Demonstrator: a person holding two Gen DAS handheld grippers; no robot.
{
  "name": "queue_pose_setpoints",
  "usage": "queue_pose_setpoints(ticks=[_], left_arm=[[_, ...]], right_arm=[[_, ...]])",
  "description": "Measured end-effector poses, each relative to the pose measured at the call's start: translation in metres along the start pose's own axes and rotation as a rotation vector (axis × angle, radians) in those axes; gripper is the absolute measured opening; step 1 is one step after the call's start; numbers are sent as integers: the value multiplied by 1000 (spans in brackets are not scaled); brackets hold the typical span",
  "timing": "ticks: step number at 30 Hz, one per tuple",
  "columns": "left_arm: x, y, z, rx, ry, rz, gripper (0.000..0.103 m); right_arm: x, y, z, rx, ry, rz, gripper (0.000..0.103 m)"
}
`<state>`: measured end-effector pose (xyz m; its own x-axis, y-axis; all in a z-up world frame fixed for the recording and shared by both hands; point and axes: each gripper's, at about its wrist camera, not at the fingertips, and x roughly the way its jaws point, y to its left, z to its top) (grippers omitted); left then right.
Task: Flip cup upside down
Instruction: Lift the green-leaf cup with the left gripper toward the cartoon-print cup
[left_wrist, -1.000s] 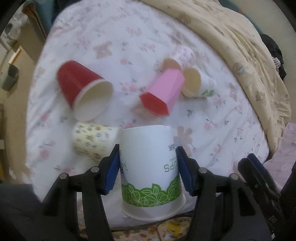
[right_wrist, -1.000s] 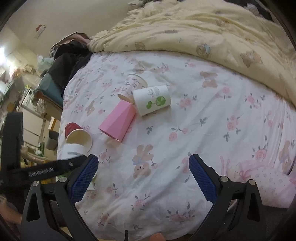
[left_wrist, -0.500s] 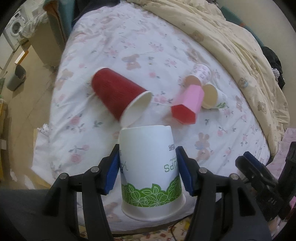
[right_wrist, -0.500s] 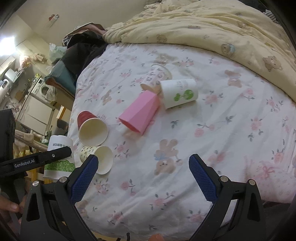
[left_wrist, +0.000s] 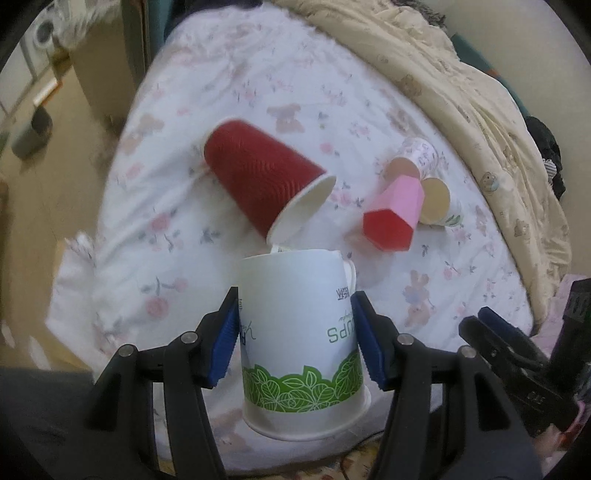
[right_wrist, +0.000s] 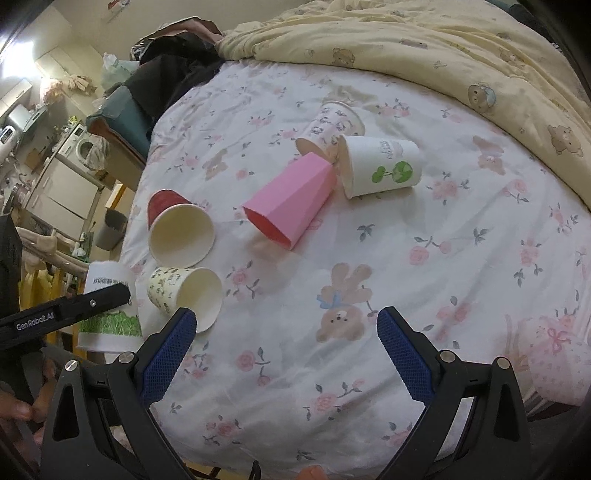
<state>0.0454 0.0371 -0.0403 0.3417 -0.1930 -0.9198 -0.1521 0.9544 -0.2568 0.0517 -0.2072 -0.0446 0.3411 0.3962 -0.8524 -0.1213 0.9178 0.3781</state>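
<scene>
Just off the near edge of the bed (left_wrist: 229, 92), the left gripper (left_wrist: 295, 343) holds a white paper cup (left_wrist: 299, 332) with a green leaf band, its blue pads pressed against the cup's two sides about halfway up the wall. The cup is already inverted in the grip — the wide rim points down, the print reads upside down, and the closed base is on top. In the right wrist view the same cup (right_wrist: 109, 306) hangs beside the bed's near corner, clear of the sheet as far as I can tell.

The right gripper (right_wrist: 282, 354) hovers over the floral sheet near that same edge with its fingers spread wide and nothing between them.

Further in on the bed lie five other cups on their sides: a red cup (left_wrist: 258, 181), a small patterned cup (right_wrist: 181, 291) beside it, a pink cup (right_wrist: 291, 199) toward the middle, and two more white cups (right_wrist: 380, 166) touching it.

The held cup looks light and thin-walled, so it will likely crush or go oval under a hard squeeze — a mid-wall hold with gentle pressure seems right. The soft bedding is an unsteady place to set it down on its rim.
</scene>
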Motion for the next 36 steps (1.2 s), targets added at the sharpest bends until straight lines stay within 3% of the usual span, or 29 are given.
queue_pose_setpoints(ticks=[5, 13, 20, 25, 36], left_arm=[[6, -6, -1, -24, 29, -118, 55], [8, -9, 0, -26, 14, -109, 55], [10, -10, -2, -18, 24, -122, 55], [9, -25, -7, 28, 26, -148, 55], [2, -36, -8, 79, 20, -178, 53]], right_arm=[[-1, 6, 0, -8, 4, 65, 100], [0, 14, -2, -4, 36, 183, 100], [17, 28, -7, 4, 161, 374, 100], [21, 45, -13, -47, 189, 423, 101], [37, 37, -21, -30, 248, 328, 101]])
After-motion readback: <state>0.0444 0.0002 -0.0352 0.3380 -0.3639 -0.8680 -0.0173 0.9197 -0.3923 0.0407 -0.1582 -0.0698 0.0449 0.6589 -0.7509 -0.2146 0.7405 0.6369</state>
